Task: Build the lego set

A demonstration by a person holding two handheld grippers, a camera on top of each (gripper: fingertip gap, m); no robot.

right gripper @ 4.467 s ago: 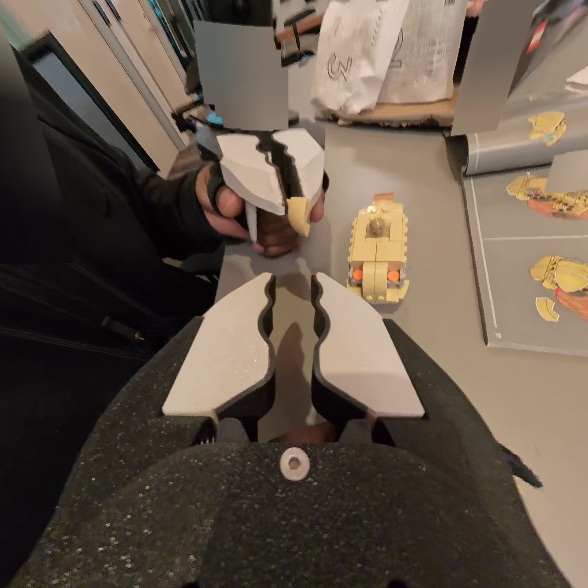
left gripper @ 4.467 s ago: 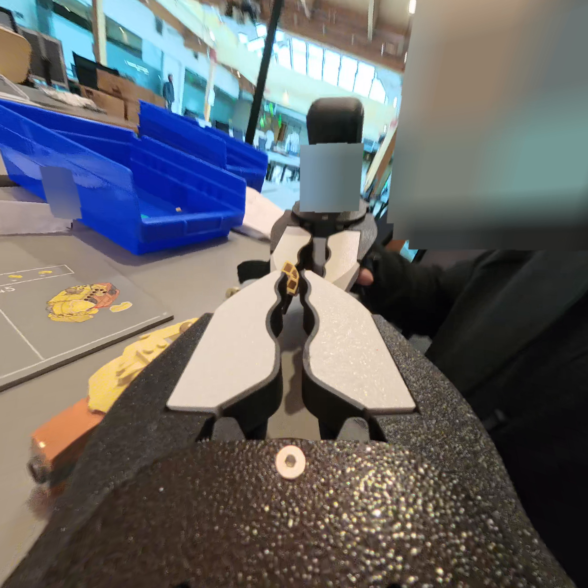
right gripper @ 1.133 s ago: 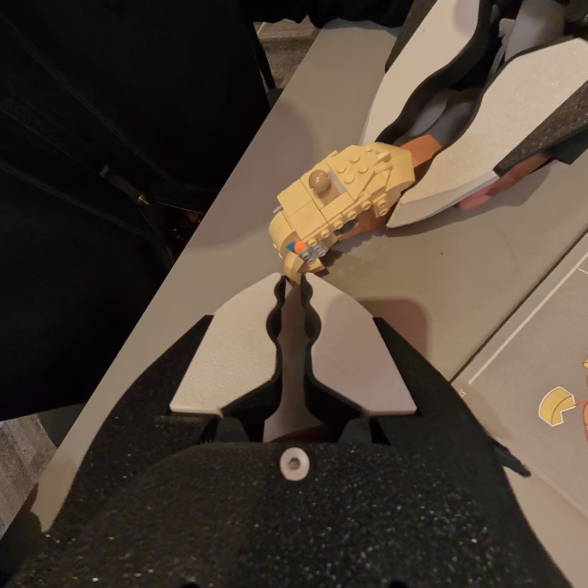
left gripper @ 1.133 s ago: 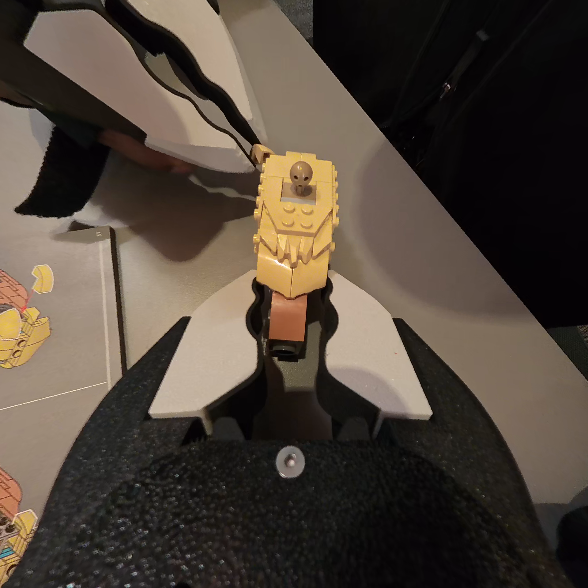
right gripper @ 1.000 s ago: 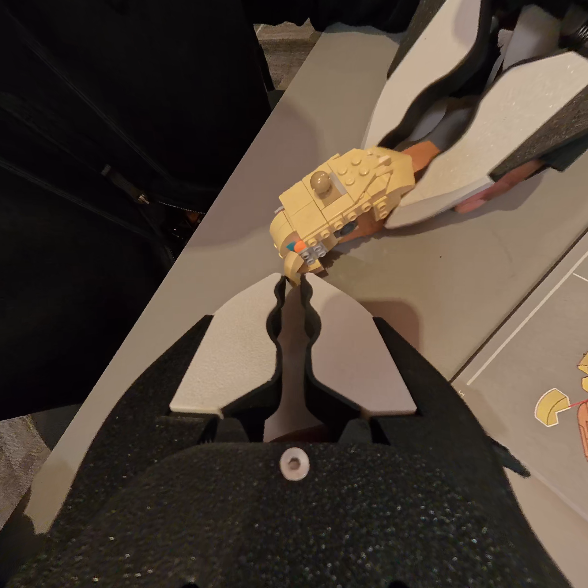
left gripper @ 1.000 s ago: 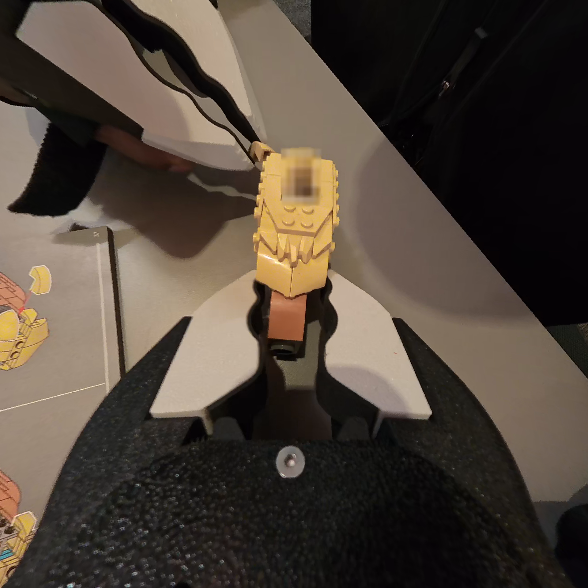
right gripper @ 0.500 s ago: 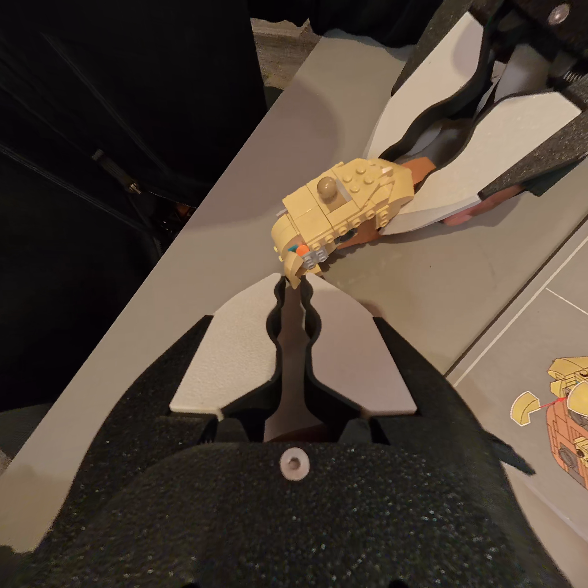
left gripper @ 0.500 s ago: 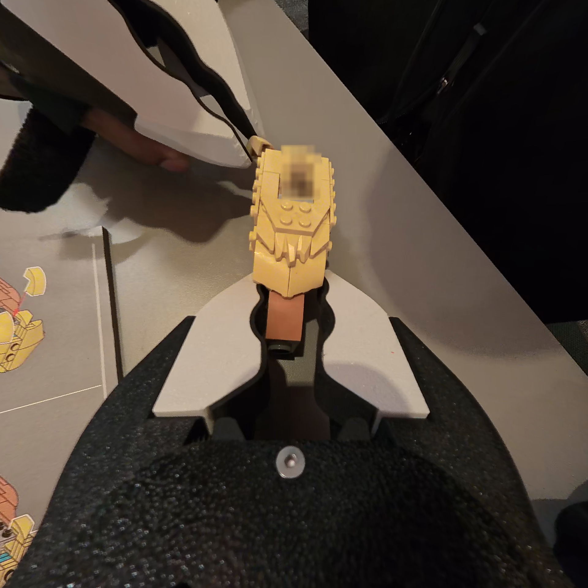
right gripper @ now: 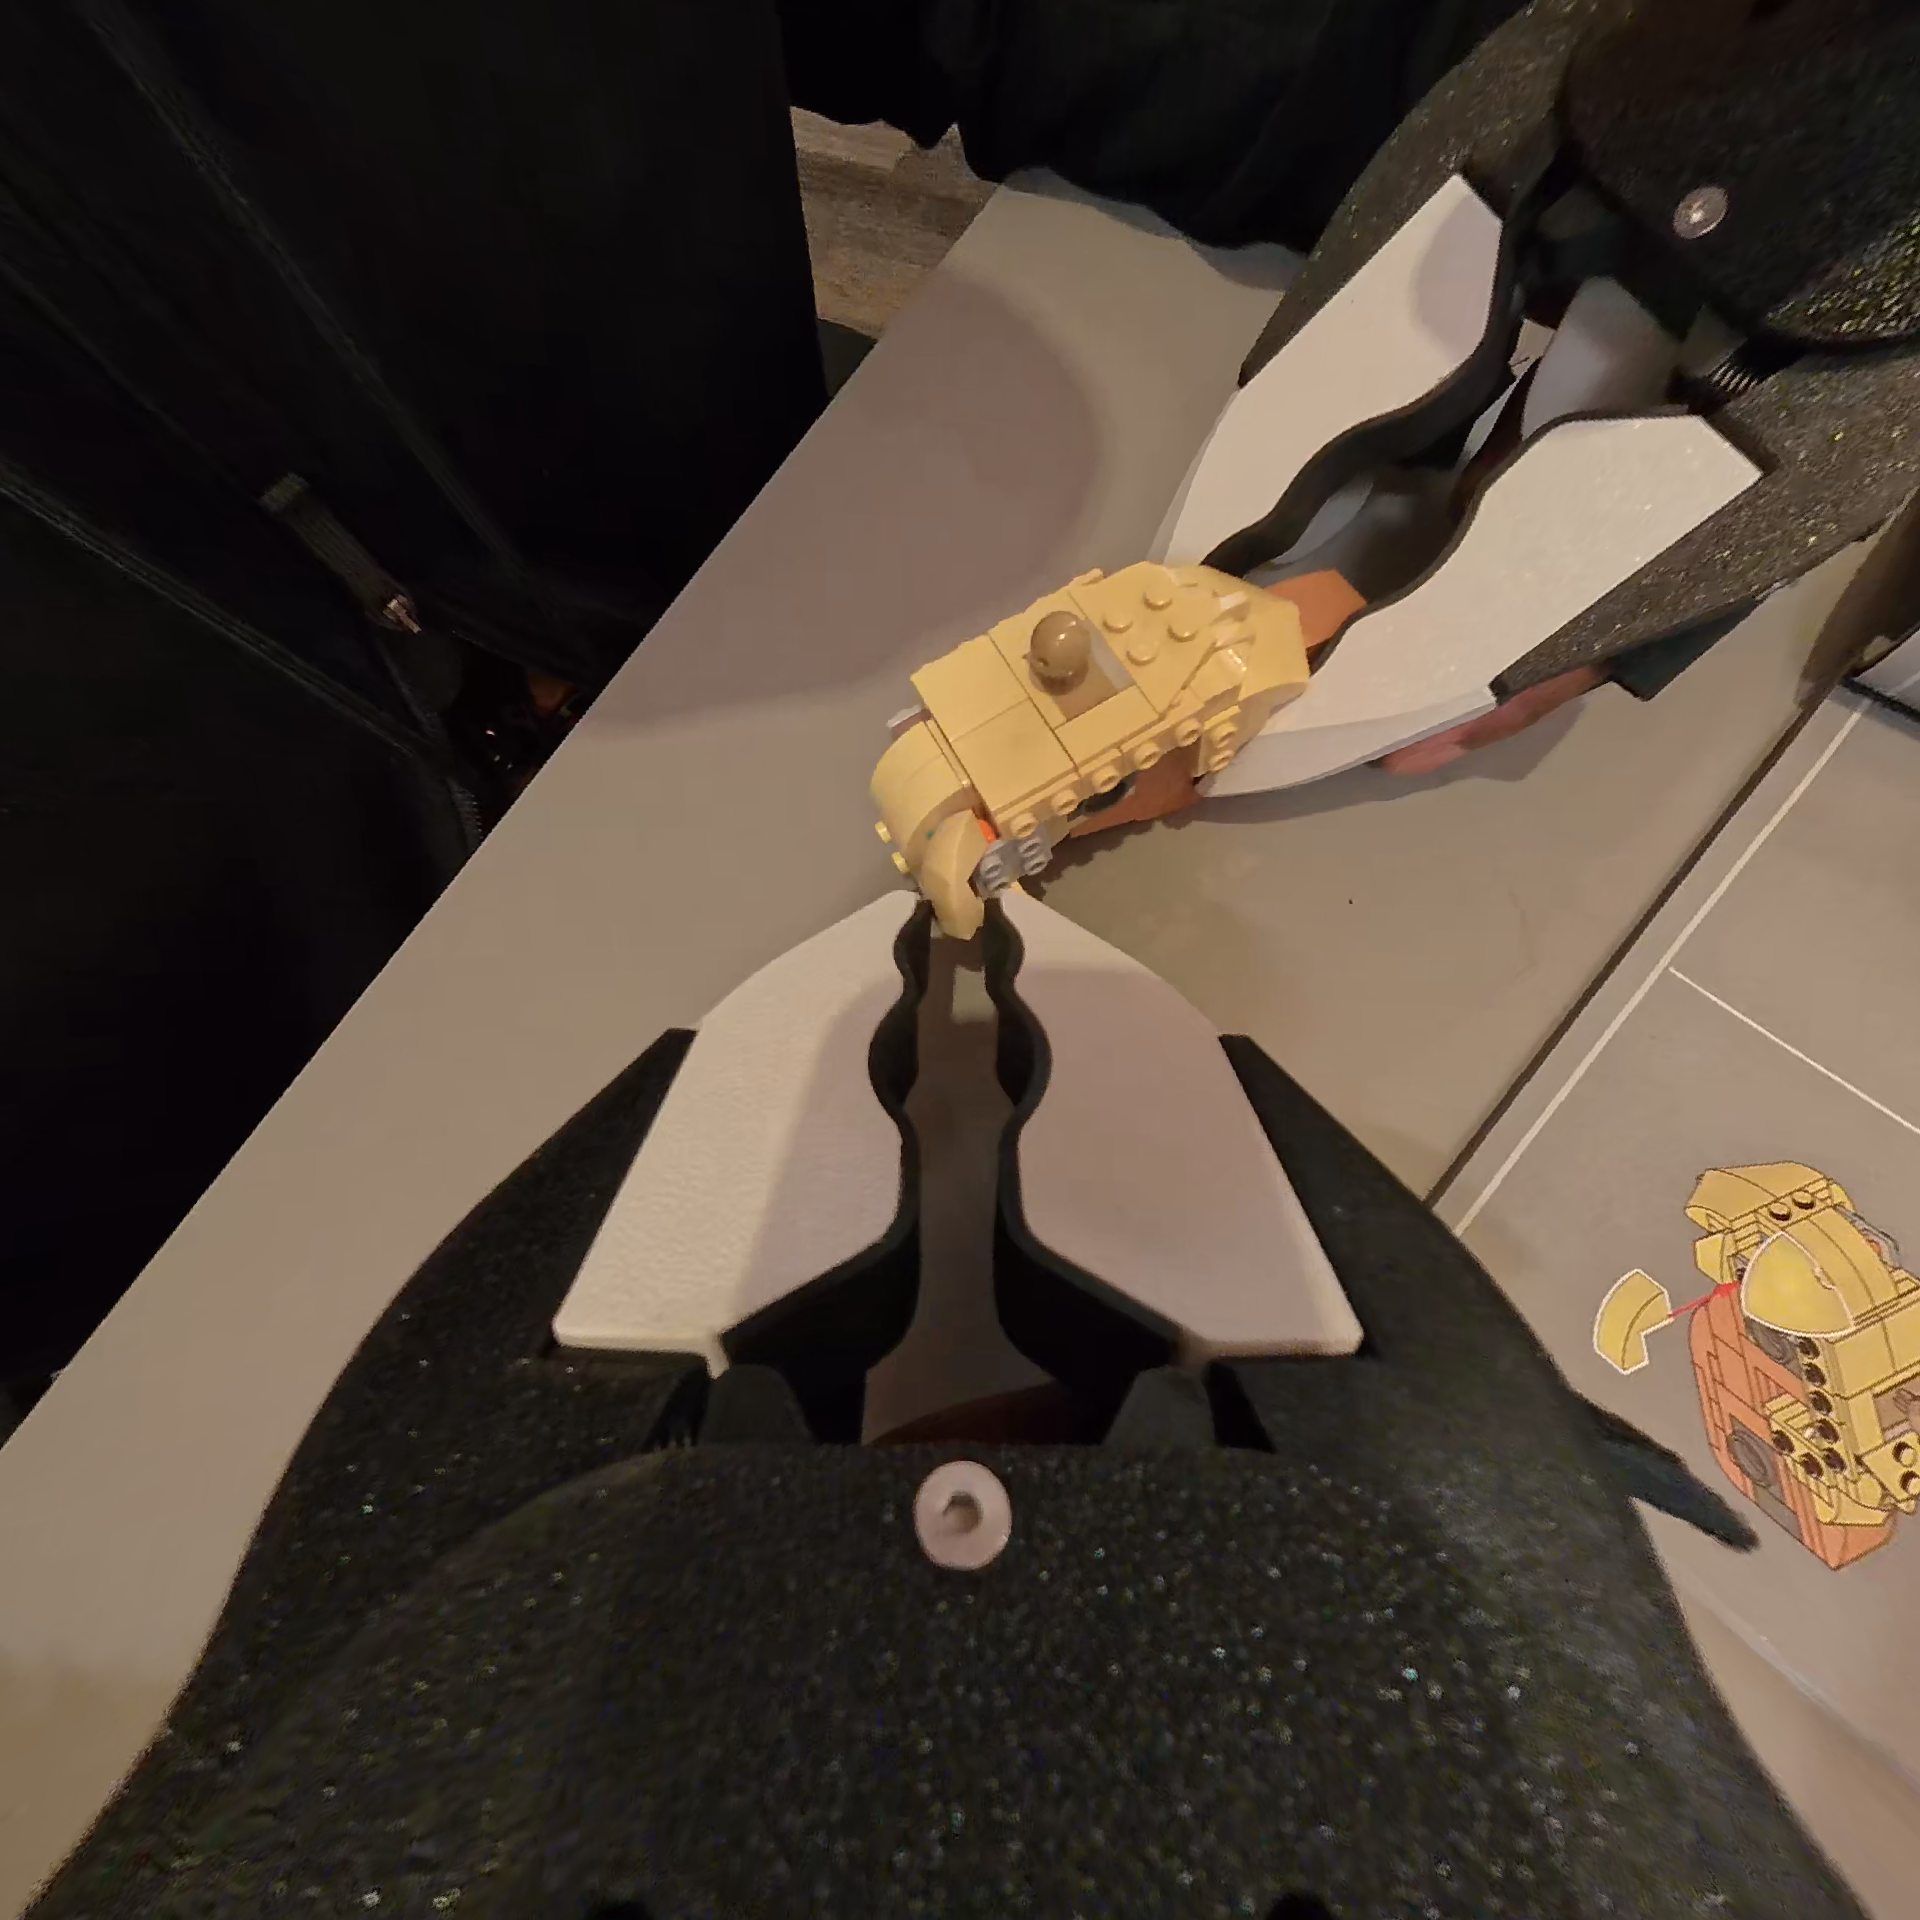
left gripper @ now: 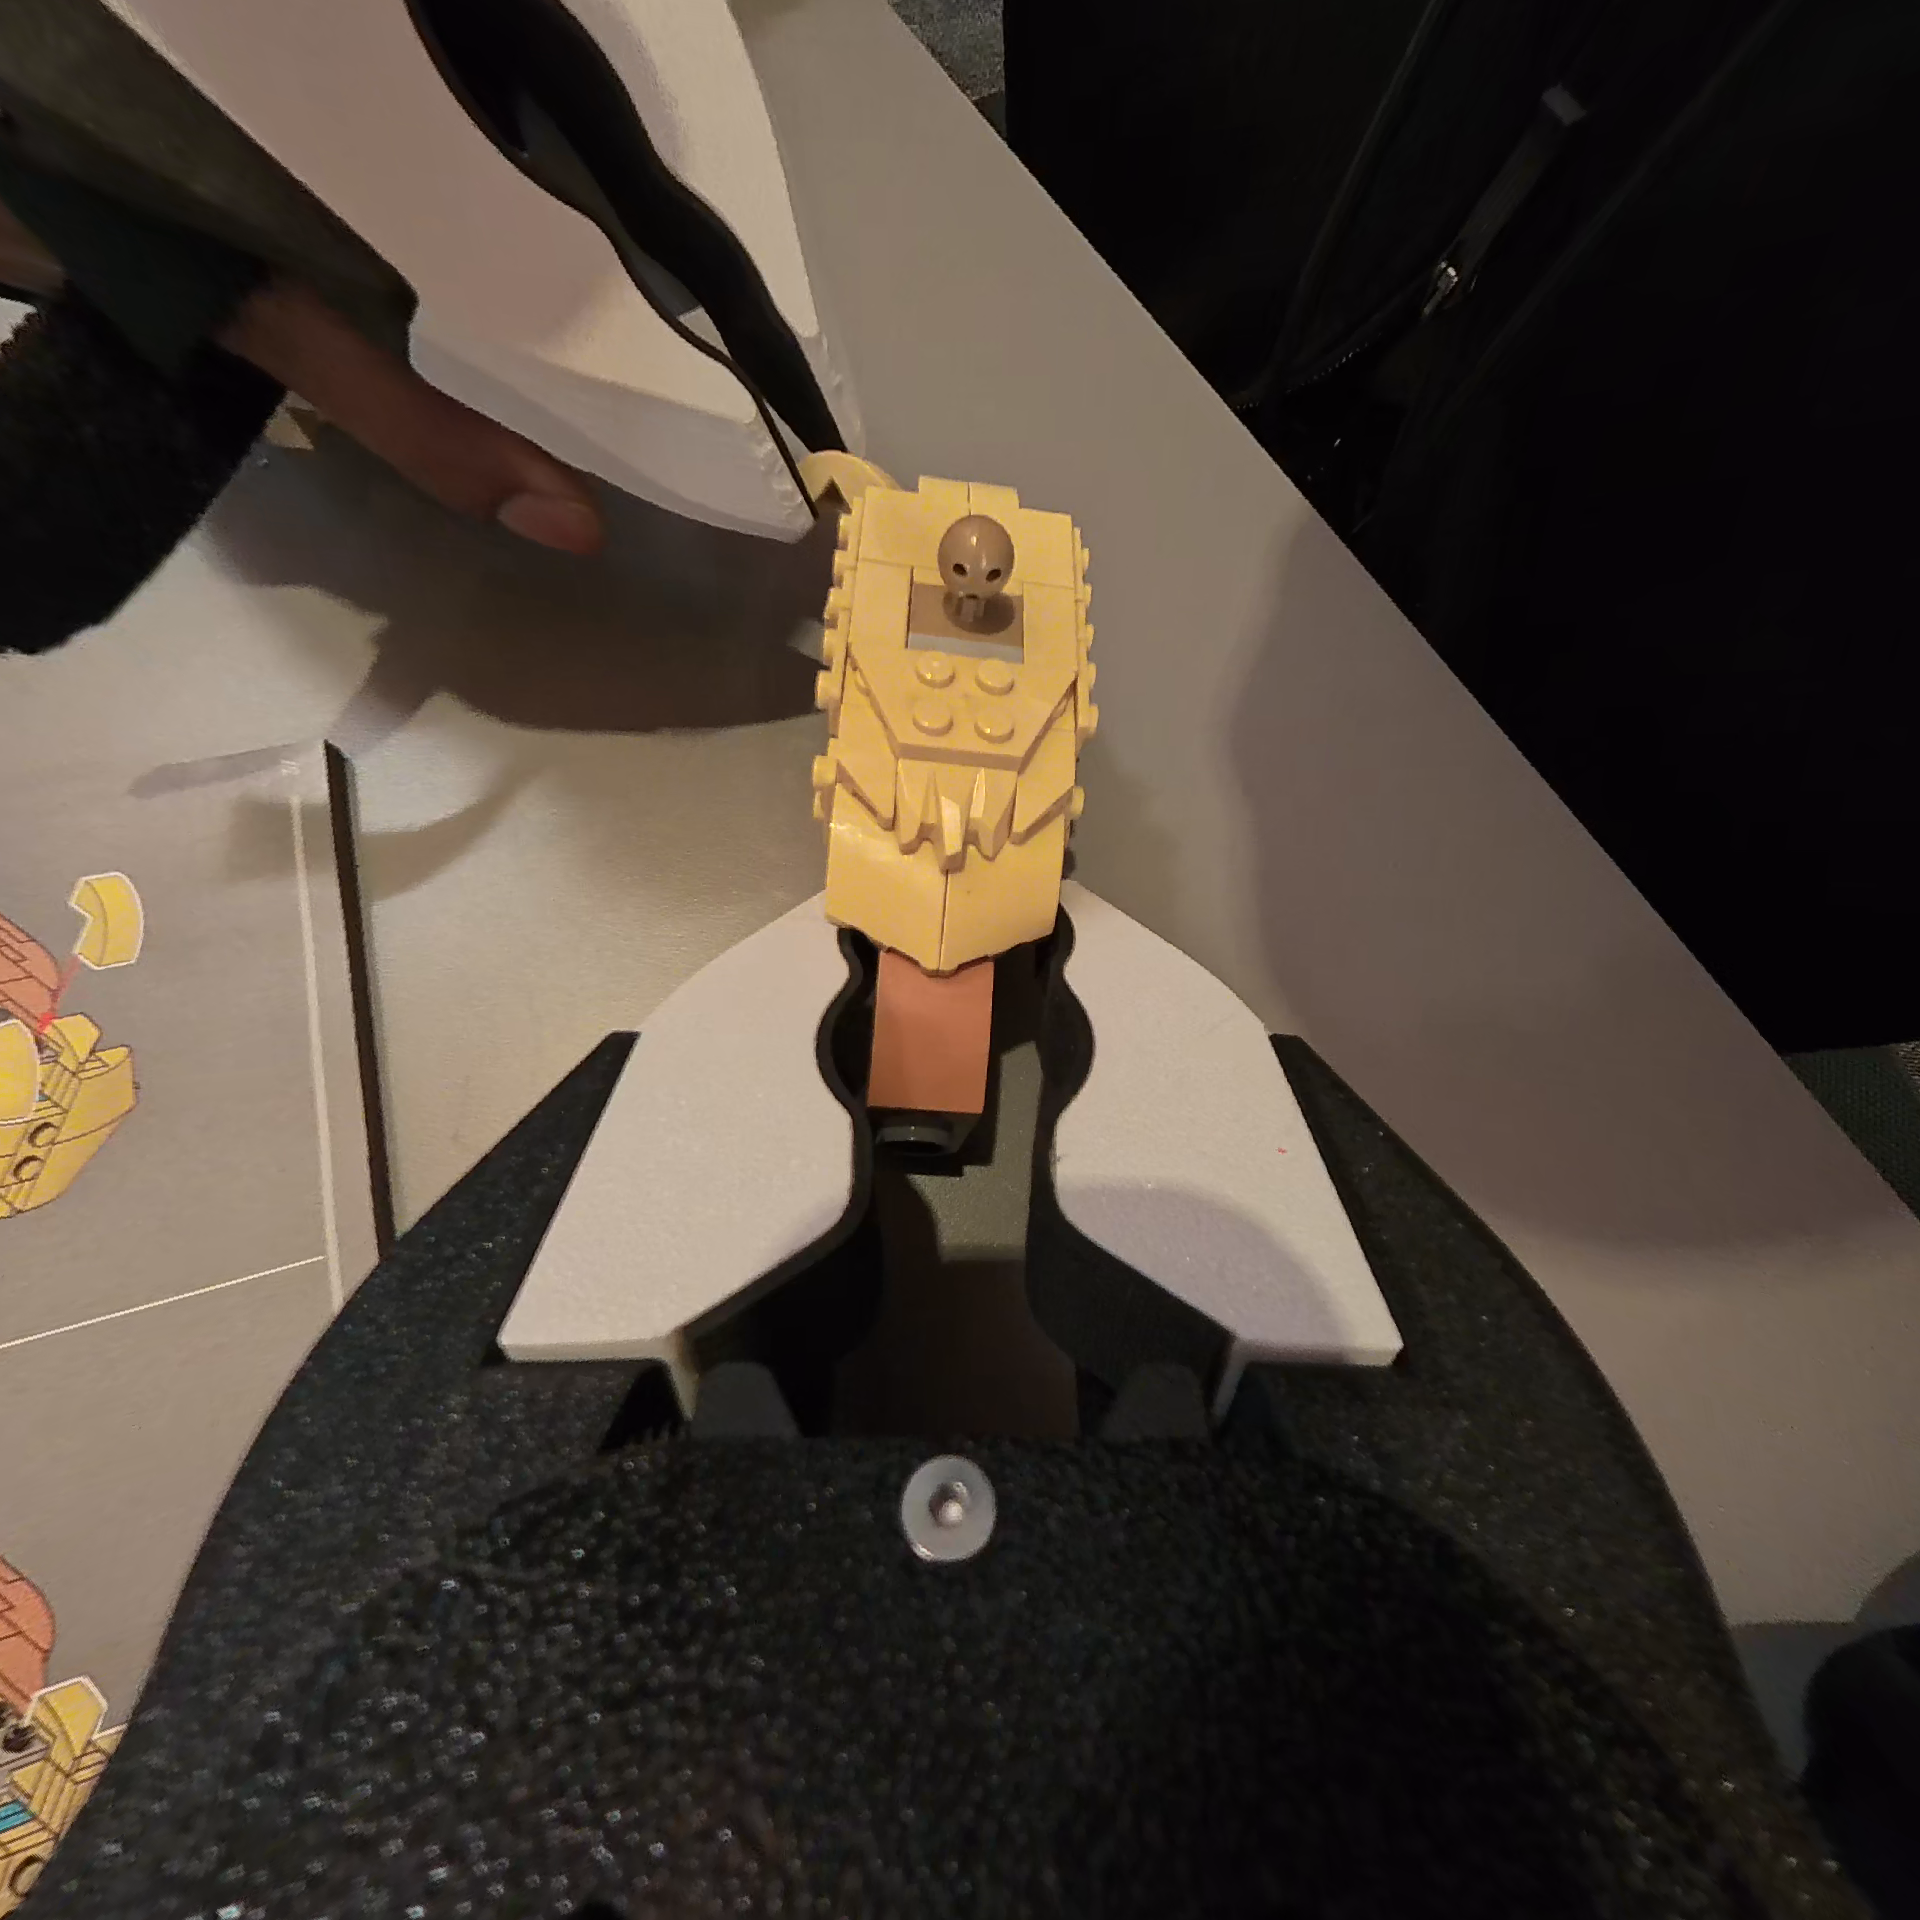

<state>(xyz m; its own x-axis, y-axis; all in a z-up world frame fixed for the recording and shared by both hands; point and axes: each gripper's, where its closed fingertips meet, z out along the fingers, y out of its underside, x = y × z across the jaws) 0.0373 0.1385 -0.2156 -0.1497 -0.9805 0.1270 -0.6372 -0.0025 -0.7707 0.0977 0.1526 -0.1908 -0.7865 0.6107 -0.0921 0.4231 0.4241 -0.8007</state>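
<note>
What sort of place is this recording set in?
Probably a hobby or assembly desk: a plain grey tabletop, a tan toy-brick vehicle model held between two grippers, and a printed picture-step building guide lying alongside.

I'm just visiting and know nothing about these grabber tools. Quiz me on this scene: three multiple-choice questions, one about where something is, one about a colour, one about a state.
1. Where does the printed instruction sheet lie in the right wrist view?
A. right of the brick model
B. under the model
C. on the person's lap

2. What colour is the block between the left gripper's fingers?
A. blue
B. reddish brown
C. white

3. How is the right gripper?
A. wide open
B. out of view
C. closed on a curved tan piece

Answers: 1 A, sheet covers the table's right side. 2 B, brown block under the tan model. 3 C, tips pinch the piece at the model's end.
</note>
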